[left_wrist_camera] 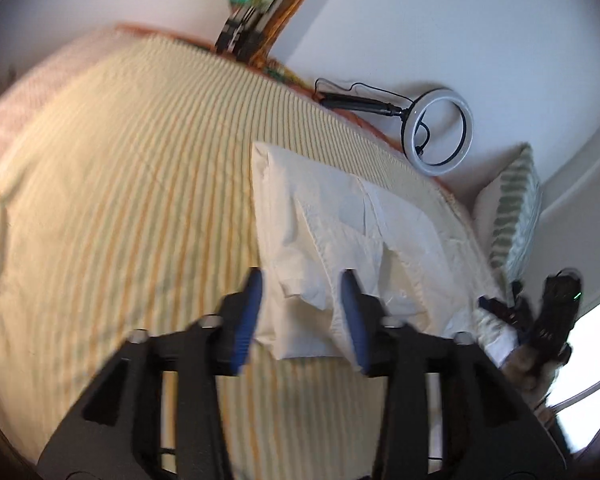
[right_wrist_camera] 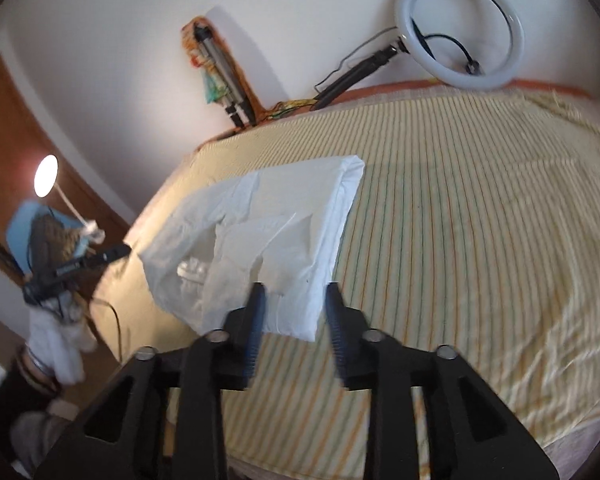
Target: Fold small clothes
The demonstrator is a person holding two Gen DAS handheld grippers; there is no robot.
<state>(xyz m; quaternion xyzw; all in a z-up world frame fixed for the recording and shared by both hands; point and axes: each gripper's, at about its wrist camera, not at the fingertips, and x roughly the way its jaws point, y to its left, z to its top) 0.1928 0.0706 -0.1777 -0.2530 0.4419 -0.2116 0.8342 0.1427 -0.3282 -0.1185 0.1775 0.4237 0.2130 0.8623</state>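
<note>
A white garment (left_wrist_camera: 320, 216) (right_wrist_camera: 276, 220) lies partly folded on a bed with a yellow striped cover (left_wrist_camera: 120, 160) (right_wrist_camera: 460, 220). My left gripper (left_wrist_camera: 302, 280) hovers over the garment's near edge, its blue pads apart, with cloth lying loose behind the gap. My right gripper (right_wrist_camera: 295, 292) stands the same way over the garment's other near corner, jaws apart and gripping nothing. Each view catches the other hand-held gripper at its edge: the right one (left_wrist_camera: 556, 312) and the left one (right_wrist_camera: 80, 264), which has a white sleeve (right_wrist_camera: 60, 340) below it.
A ring light (left_wrist_camera: 434, 170) (right_wrist_camera: 466, 79) on a black stand leans at the bed's far edge by the white wall. A folded tripod (left_wrist_camera: 244, 36) (right_wrist_camera: 220, 76) stands there too. A striped pillow (left_wrist_camera: 516, 208) lies beside the garment. A lit lamp (right_wrist_camera: 46, 176) and wooden door (right_wrist_camera: 12, 120) are off the bed.
</note>
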